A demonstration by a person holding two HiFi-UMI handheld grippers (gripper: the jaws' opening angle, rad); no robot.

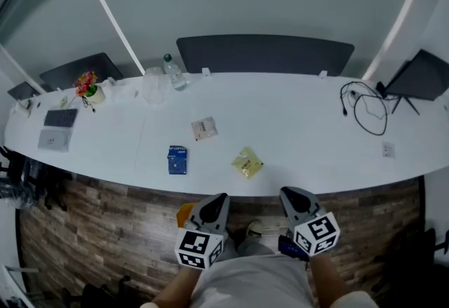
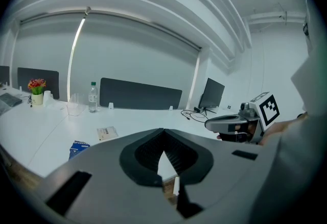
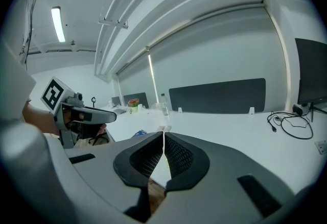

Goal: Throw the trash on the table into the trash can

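Nearest of all, both tools are held low in front of the person, short of the surface's near edge and over the wood-plank floor (image 1: 105, 229). The left tool (image 1: 219, 198) sits nearer than the blue packet (image 1: 177, 159) and slightly right of it, its jaws closed tip to tip with nothing between them. The right tool (image 1: 289, 193) is level with the left one and farther right of the blue packet, its jaws likewise pressed together and empty. The two tools are apart from each other, and neither touches the surface (image 1: 316, 159) or anything on it. The blue packet lies flat close to the surface's near edge. A crumpled yellow wrapper (image 1: 247, 163) lies to its right at about the same depth, well clear of it. A pale flat sachet (image 1: 204, 128) lies just beyond the blue packet and a little to the right, not touching it. Farther back and left of the blue packet are a grey tablet-like device (image 1: 60, 118) and a small pot of red flowers (image 1: 88, 85). Almost straight behind the blue packet, near the surface's far edge, a clear plastic container (image 1: 154, 84) stands just beside an upright water bottle (image 1: 172, 72). Far to the right of the blue packet a loose black cable (image 1: 365, 106) curls on the surface, with a dark monitor (image 1: 421, 75) behind it. A dark divider panel (image 1: 263, 54) runs along the far edge beyond the blue packet.
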